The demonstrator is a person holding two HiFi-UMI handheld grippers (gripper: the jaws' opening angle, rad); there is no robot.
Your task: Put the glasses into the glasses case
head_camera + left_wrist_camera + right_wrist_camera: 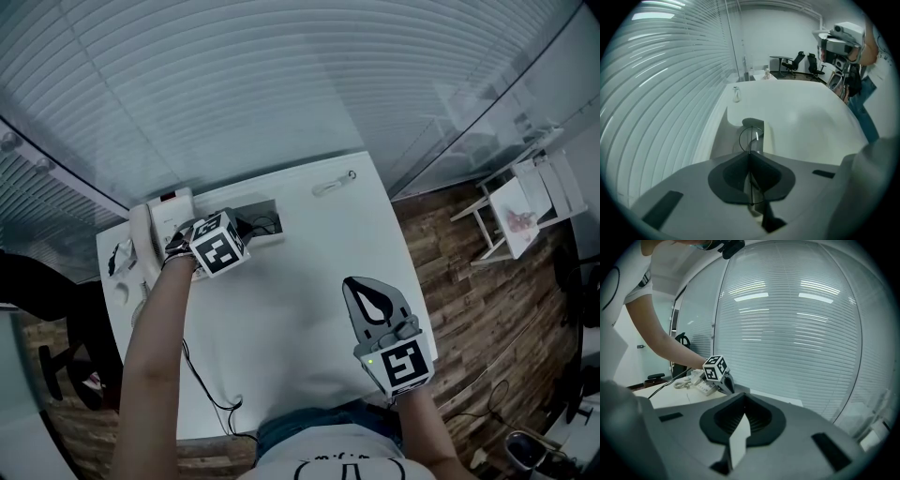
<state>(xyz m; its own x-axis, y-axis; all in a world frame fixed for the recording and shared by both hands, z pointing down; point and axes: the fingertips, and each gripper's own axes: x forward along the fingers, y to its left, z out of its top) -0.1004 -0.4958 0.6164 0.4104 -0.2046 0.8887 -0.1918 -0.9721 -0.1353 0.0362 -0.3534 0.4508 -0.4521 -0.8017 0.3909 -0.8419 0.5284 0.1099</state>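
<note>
Left gripper [750, 153] jaws are pressing together on the thin wire rim of the glasses [751, 139]. One round lens is standing up just past the tips, and a rim wire is running down between the pads.

Glasses case [753, 123] is lying directly beyond the tips, under the lens, showing a gray rounded end and pale walls. Cannot tell whether the glasses are touching it.

This gripper is pointing steeply down over the far left part of the white table [300, 281], close to the blinds [244, 84]. Desk phone [161, 217] is sitting just left of it.

Right gripper [357, 284] jaws are meeting tip to tip, with nothing between them. It is hanging over the near right part of the table, well apart from the left gripper, the glasses and the case, and is pointing toward the far side. In the right gripper view the left gripper's marker cube is showing beyond the closed tips, with the phone beside it.

Small looped object [335, 184] is lying near the far right corner, apart from both grippers; too small to identify.
</note>
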